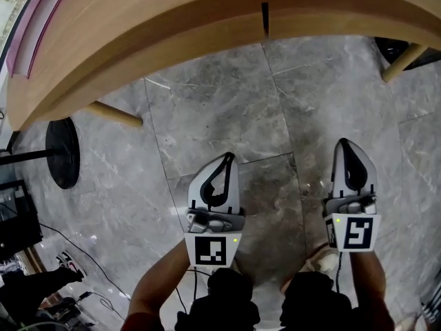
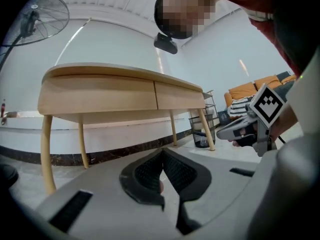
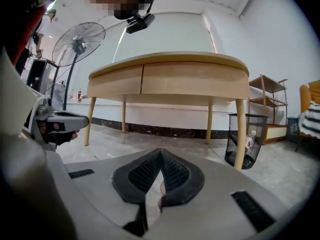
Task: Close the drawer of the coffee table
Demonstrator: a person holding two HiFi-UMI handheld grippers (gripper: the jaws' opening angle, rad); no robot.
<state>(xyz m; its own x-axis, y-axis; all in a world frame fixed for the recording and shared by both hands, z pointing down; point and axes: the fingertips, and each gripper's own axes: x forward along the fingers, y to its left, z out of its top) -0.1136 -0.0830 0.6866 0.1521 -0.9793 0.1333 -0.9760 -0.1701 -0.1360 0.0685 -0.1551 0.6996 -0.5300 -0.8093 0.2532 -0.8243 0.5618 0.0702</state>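
The table (image 3: pixel 170 59) is light wood with a curved, rounded top edge and slim, tapered round legs. Its apron carries 2 drawer fronts (image 3: pixel 192 78), flat and plain, split by 1 narrow vertical seam. Both fronts sit flush with the apron, and no gap shows along their edges.

The floor (image 1: pixel 220 116) in front of the table is polished grey marble-pattern tile with thin joints.

The left gripper (image 1: pixel 229 156) and the right gripper (image 1: pixel 342 142) are held side by side over the floor, in front of the table and well apart from it. Both point toward the drawer side. Each has a smooth white shell, black ribbed pads that curve into a teardrop outline, and a cube with a black-and-white square marker at the rear.

Jaws, left gripper: tips together, nothing between them. Jaws, right gripper: tips together, nothing between them.

Beside the table's left end stands a pedestal fan (image 3: pixel 77 44) with a round wire guard and a flat black disc base (image 1: pixel 63 152). Beside the right end leg stands a black wire-mesh waste basket (image 3: pixel 245 141). Beyond the basket stands an open wooden shelf unit (image 3: pixel 270 101).
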